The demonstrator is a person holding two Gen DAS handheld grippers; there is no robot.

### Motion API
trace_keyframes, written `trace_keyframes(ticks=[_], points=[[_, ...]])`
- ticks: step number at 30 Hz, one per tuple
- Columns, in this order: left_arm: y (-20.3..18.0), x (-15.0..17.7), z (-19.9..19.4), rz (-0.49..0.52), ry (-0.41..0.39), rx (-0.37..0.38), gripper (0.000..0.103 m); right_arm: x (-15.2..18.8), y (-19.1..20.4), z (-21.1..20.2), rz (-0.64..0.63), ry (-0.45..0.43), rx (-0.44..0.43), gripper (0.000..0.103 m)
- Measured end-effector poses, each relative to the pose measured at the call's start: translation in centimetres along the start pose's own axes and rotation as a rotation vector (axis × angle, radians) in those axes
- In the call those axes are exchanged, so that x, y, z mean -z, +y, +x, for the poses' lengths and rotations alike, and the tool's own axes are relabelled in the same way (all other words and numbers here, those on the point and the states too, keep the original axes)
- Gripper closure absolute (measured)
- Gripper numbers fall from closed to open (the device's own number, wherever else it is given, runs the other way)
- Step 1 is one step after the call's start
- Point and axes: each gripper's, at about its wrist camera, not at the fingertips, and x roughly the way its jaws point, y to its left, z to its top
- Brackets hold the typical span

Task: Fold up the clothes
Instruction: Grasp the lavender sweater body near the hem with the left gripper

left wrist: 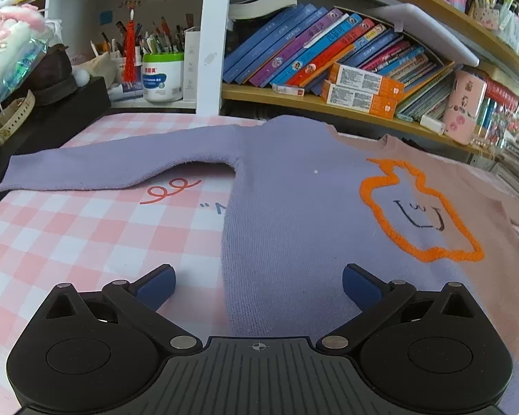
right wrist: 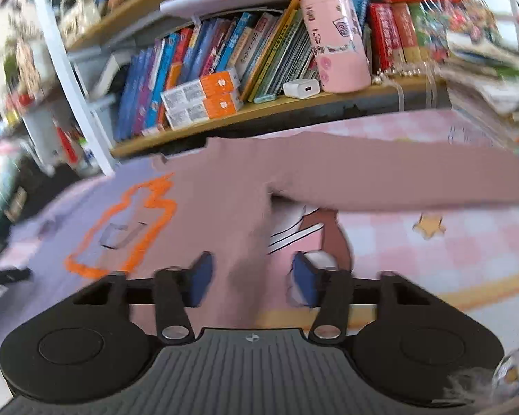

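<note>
A knitted sweater (left wrist: pixel 287 200), purple on one half and pink on the other, lies flat and face up on a pink checked cloth (left wrist: pixel 86 228). An orange outline figure (left wrist: pixel 422 214) marks its chest. The purple sleeve (left wrist: pixel 121 166) stretches out to the left. My left gripper (left wrist: pixel 257 271) stands wide open just above the purple side edge near the hem, with its pads clear of the knit. In the blurred right wrist view, the pink half of the sweater (right wrist: pixel 225 186) and its sleeve (right wrist: pixel 398 173) show. My right gripper (right wrist: pixel 252 263) is open astride the pink side edge, pads apart from it.
A bookshelf (left wrist: pixel 328 105) packed with leaning books runs along the far edge of the cloth. A pink cylinder (right wrist: pixel 339 41) and a white charger (right wrist: pixel 301 88) stand on it. A black box (left wrist: pixel 52 114) sits at the far left, and stacked papers (right wrist: pixel 494 86) at the far right.
</note>
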Motion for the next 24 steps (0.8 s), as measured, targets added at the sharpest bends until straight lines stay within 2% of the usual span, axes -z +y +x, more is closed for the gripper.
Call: trace_keyframes(ticks=[3,4,5,8,9,11,12,15,18,24], points=[[0.6,0.0,-0.3,-0.034,-0.016,0.034,0.001,0.7,1.5,-0.3,-0.04,0.021,0.054,0.066],[0.9,0.1,-0.5,-0.052,-0.027,0.055,0.002,1.0,2.2,-0.5,-0.063,0.026,0.072,0.072],[1.2,0.2,-1.0,-0.068,-0.043,0.083,0.007,1.4,2.8,-0.8,-0.087,0.035,0.083,0.078],[1.6,0.8,-2.4,-0.079,-0.065,0.174,0.016,2.7,4.8,-1.9,-0.159,0.065,0.102,0.081],[1.6,1.1,-2.6,-0.077,-0.057,0.199,0.029,3.2,5.5,-2.2,-0.187,0.074,0.106,0.083],[1.1,1.6,-2.8,-0.036,-0.033,0.191,0.044,4.0,6.8,-2.8,-0.239,0.088,0.111,0.088],[0.9,1.7,-3.0,-0.015,-0.029,0.186,0.059,4.2,7.3,-2.9,-0.271,0.091,0.119,0.089],[1.7,2.0,-3.2,-0.045,-0.025,0.261,0.074,5.1,8.6,-3.3,-0.373,0.088,0.147,0.092],[1.6,2.5,-3.4,-0.05,-0.012,0.297,0.079,5.6,8.8,-3.9,-0.418,0.087,0.162,0.092],[1.1,3.5,-4.1,-0.049,0.006,0.35,0.08,5.2,7.0,-5.1,-0.36,0.082,0.218,0.092]])
